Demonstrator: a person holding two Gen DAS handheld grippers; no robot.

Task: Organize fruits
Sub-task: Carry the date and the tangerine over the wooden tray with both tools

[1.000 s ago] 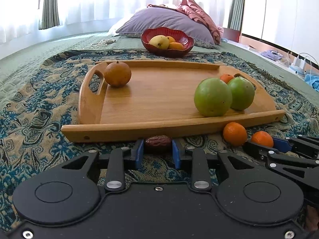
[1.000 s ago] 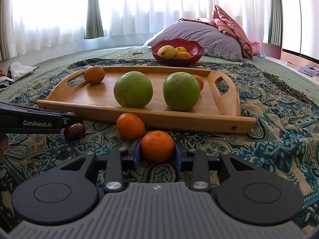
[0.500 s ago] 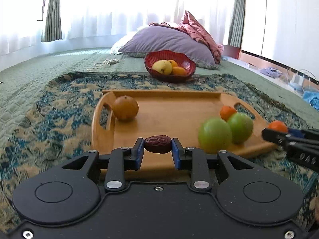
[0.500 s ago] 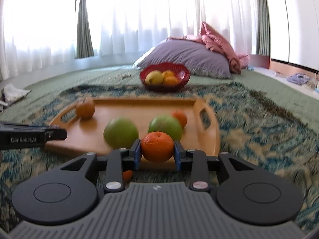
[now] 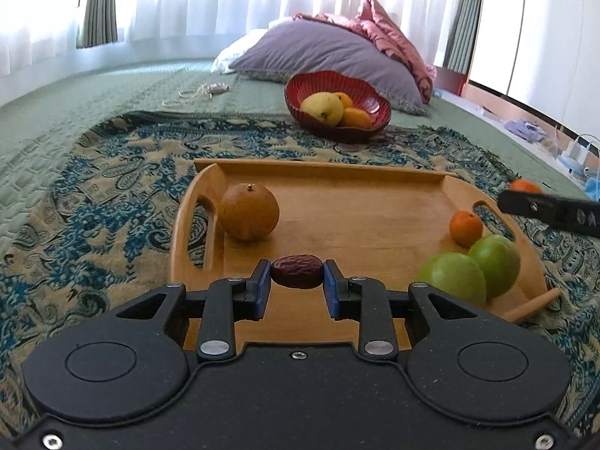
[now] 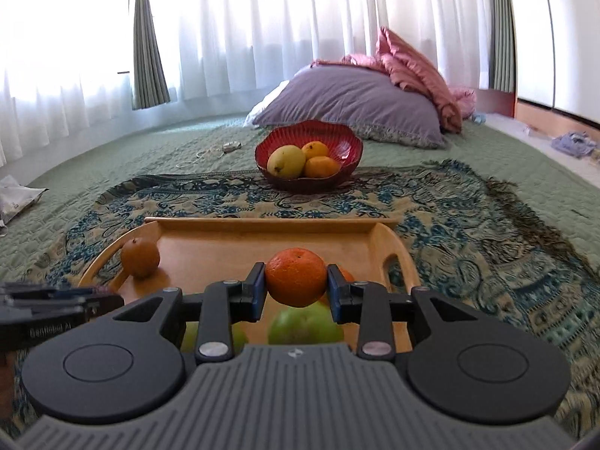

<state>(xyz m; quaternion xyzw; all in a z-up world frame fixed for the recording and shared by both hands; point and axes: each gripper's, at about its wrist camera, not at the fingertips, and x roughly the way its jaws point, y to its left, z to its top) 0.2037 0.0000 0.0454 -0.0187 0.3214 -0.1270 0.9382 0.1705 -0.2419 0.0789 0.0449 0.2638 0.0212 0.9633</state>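
Observation:
My left gripper (image 5: 297, 277) is shut on a dark red date (image 5: 297, 270) and holds it above the near part of the wooden tray (image 5: 337, 221). My right gripper (image 6: 296, 285) is shut on an orange mandarin (image 6: 296, 276) above the same tray (image 6: 262, 240), near its right side. On the tray lie a brownish orange (image 5: 248, 212) at the left, a small mandarin (image 5: 465, 227) and two green apples (image 5: 455, 282) at the right. A red bowl (image 5: 337, 105) behind the tray holds a yellow fruit and oranges.
The tray sits on a blue patterned blanket (image 5: 112, 195) over a green bedspread. A purple pillow (image 6: 352, 101) and pink cloth lie behind the bowl. A white cord (image 5: 198, 92) lies at the far left. The right gripper shows at the right edge of the left wrist view (image 5: 551, 208).
Both grippers have lifted off the blanket with their fruits and moved forward over the tray. The second mandarin on the blanket is out of view now.

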